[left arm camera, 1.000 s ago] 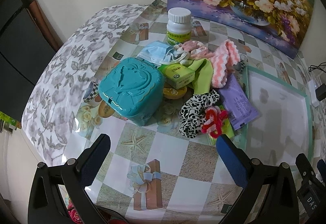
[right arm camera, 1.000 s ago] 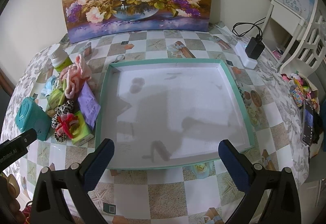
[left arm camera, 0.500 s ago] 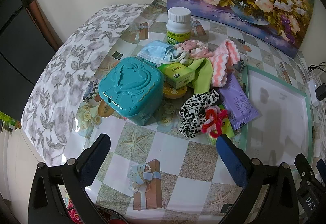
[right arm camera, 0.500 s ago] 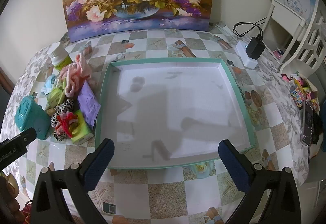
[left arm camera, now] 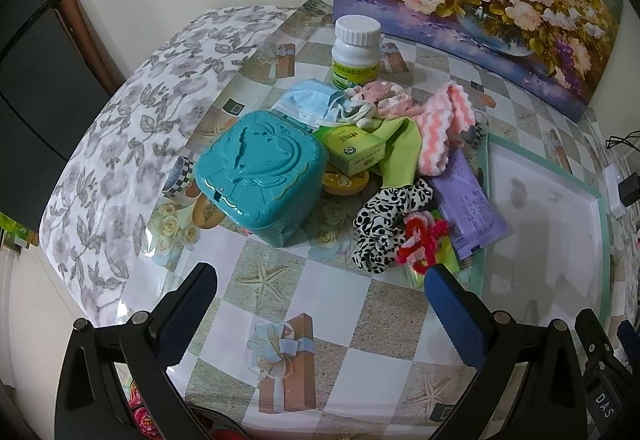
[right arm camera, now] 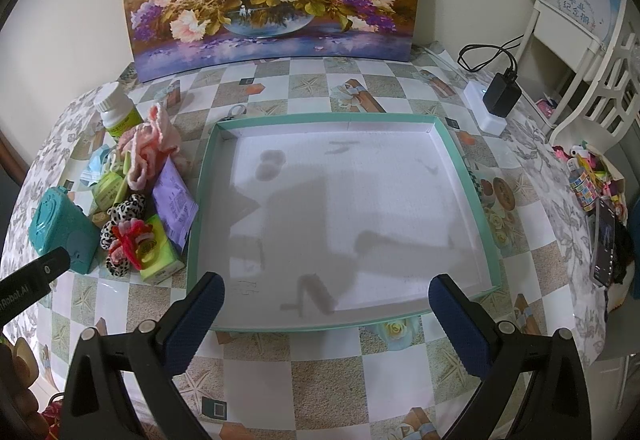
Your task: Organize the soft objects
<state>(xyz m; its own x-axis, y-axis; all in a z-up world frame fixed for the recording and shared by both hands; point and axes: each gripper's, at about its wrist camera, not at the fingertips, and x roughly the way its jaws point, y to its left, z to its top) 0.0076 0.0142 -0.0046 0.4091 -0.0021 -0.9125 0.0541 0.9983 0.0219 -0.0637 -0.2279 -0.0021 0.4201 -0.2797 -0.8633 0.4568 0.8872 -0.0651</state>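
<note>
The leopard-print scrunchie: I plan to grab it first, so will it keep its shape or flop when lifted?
The leopard-print scrunchie looks like gathered fabric, so it will probably sag and fold. It seems light. The red yarn flower lies against it and might snag and come along. The left gripper is open, empty, short of it.

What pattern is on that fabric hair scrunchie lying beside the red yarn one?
Black spots on white, leopard-style: the fabric hair scrunchie shows best in the left wrist view.

tray (right arm camera: 464, 176) interior open, clutter pile (left arm camera: 384, 168) left
</note>
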